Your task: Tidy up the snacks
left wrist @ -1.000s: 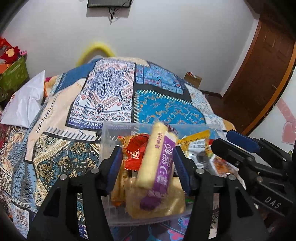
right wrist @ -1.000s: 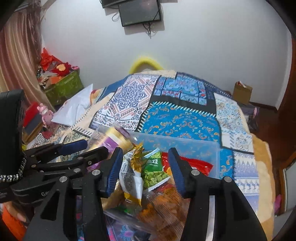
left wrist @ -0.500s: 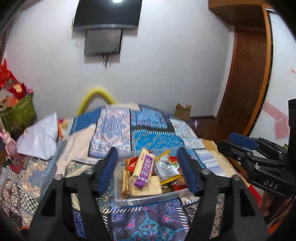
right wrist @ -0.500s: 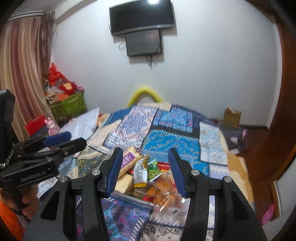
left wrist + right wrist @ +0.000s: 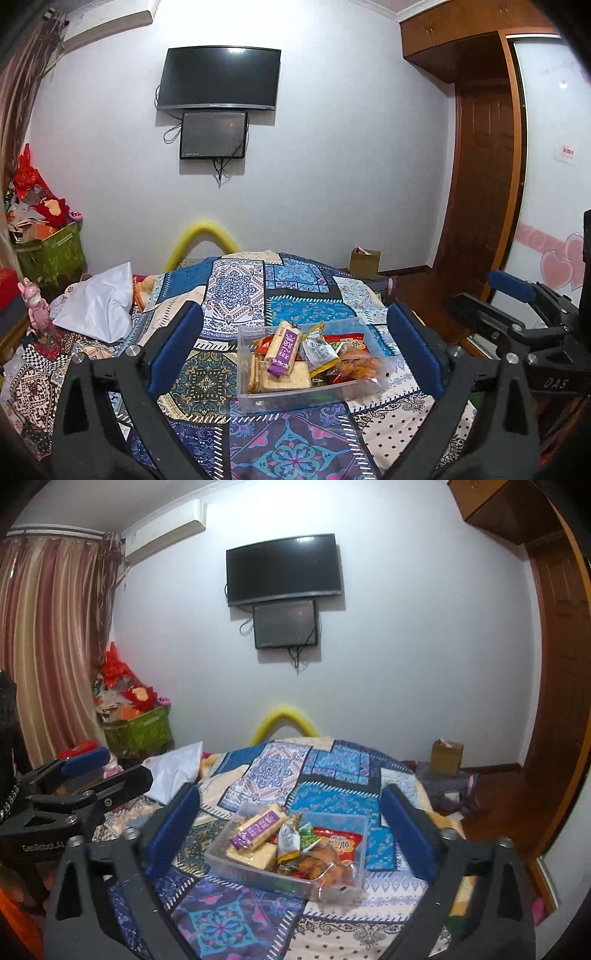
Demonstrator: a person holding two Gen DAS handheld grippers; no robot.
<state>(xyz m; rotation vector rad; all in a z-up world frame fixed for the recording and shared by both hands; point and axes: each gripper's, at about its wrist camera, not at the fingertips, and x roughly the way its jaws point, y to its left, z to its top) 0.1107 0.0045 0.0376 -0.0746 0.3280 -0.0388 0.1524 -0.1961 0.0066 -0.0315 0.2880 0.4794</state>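
Observation:
A clear plastic bin (image 5: 258,400) sits on the patterned bedspread, full of snack packets. A purple-and-yellow biscuit pack (image 5: 284,347) lies on top, with a red packet (image 5: 347,338) and an orange snack bag (image 5: 358,365) beside it. The bin also shows in the right wrist view (image 5: 236,867), with the biscuit pack (image 5: 258,825) on top. My left gripper (image 5: 295,343) is open and empty, held back above the bin. My right gripper (image 5: 291,823) is open and empty too, also well back from the bin. Each gripper shows at the edge of the other's view.
The bed's quilt (image 5: 236,291) spreads behind the bin. A white pillow (image 5: 99,306) lies at the left. A green basket of toys (image 5: 48,251) stands by the wall. A cardboard box (image 5: 364,262) and a wooden door (image 5: 476,177) are at the right.
Both grippers have pulled up and back from the bin, which now looks small and far. Both grippers' jaws have spread wider. The snacks stay in the bin.

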